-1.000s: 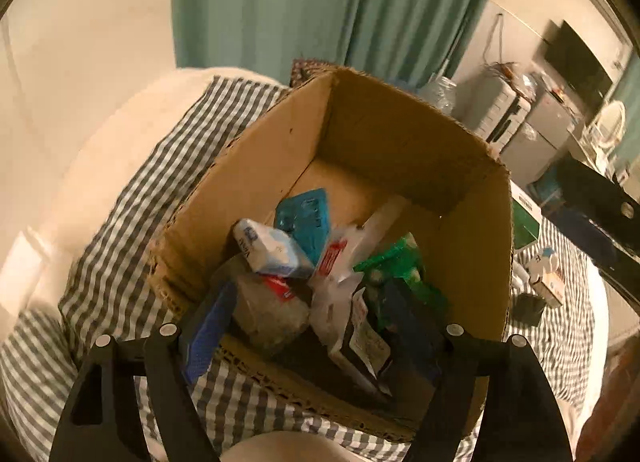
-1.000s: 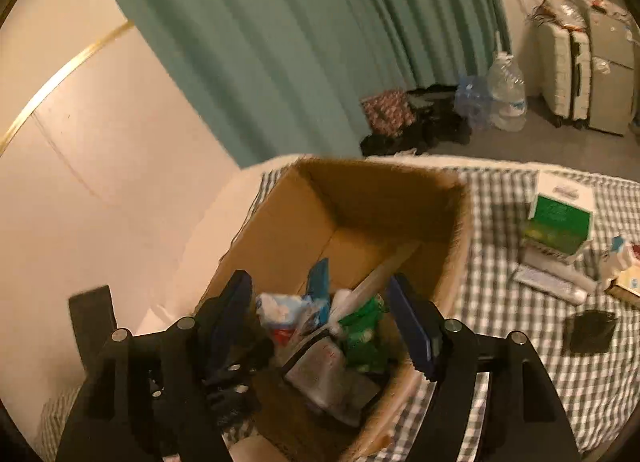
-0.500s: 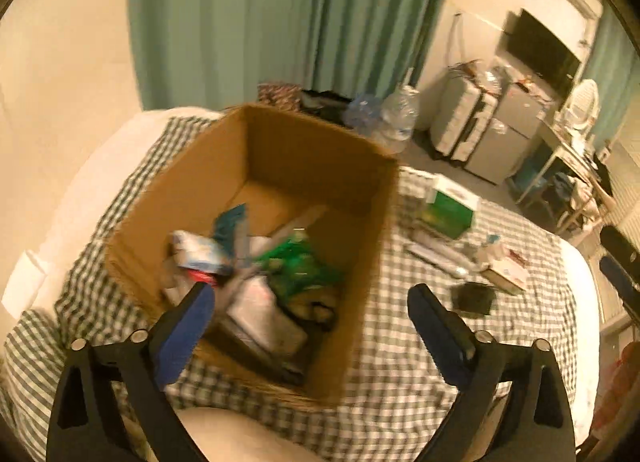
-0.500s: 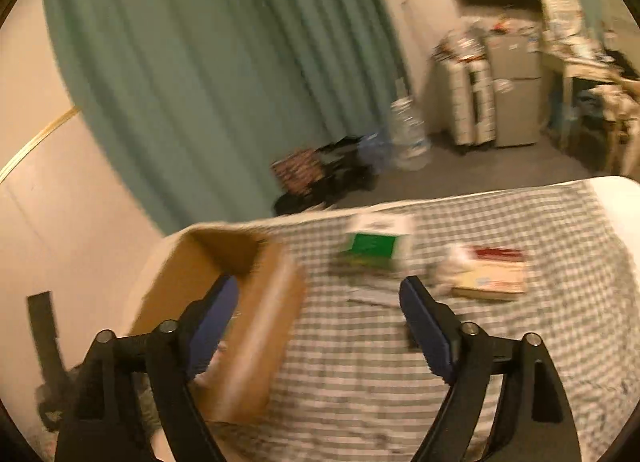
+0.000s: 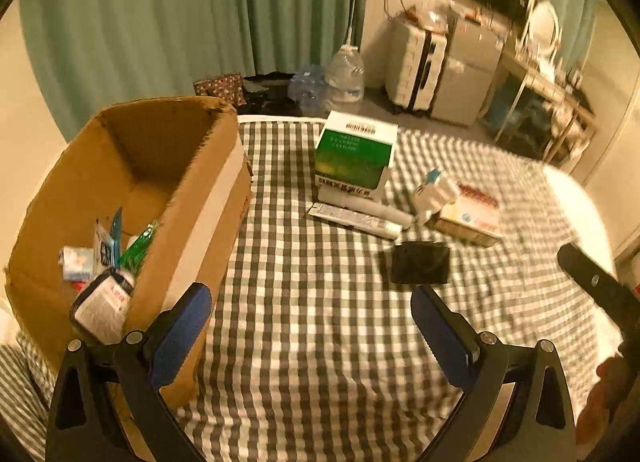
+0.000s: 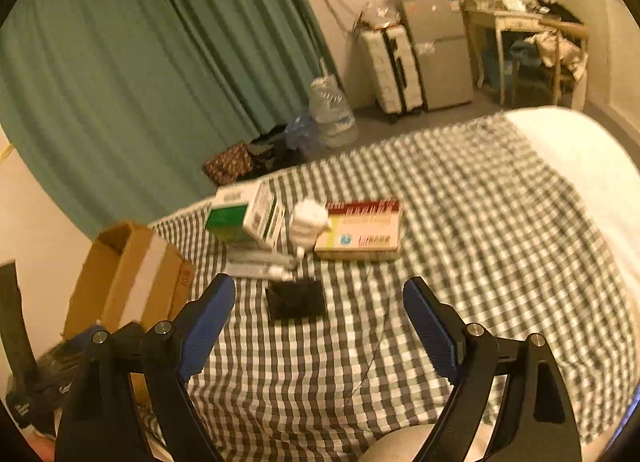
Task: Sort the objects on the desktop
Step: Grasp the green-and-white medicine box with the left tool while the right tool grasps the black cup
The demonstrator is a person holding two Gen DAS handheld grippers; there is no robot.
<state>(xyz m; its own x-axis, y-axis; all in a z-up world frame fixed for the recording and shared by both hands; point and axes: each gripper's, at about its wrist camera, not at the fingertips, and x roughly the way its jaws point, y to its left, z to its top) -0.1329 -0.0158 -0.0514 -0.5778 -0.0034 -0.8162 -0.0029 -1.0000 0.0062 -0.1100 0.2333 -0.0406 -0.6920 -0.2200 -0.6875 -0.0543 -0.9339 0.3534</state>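
Reaching: both tools hang above the checked cloth with nothing in them, so the step in hand looks like going for the next loose item.
Left hand-held gripper: jaws spread wide, empty, just beside the cardboard box at the cloth's left edge.
Right hand-held gripper: jaws spread wide, empty, aimed at the black wallet-like pouch, which lies between its fingertips in the right wrist view but lower down on the cloth, not touched.
Carrier: a surface under a checked tablecloth; whether it is a bench or a bed I cannot tell.
Already sorted: packets and a tissue pack sit inside the box.
Still out: green-and-white carton standing upright near the far edge; two white tubes lying just in front of it; a white bottle with a blue tip beside a flat red-and-yellow box; the pouch nearest the tools.
Next move, as I judge it: lower the right tool over the pouch, close across its short sides, and carry it left into the box.
Risk: the pouch lies flat, so the fingers may snag the cloth.
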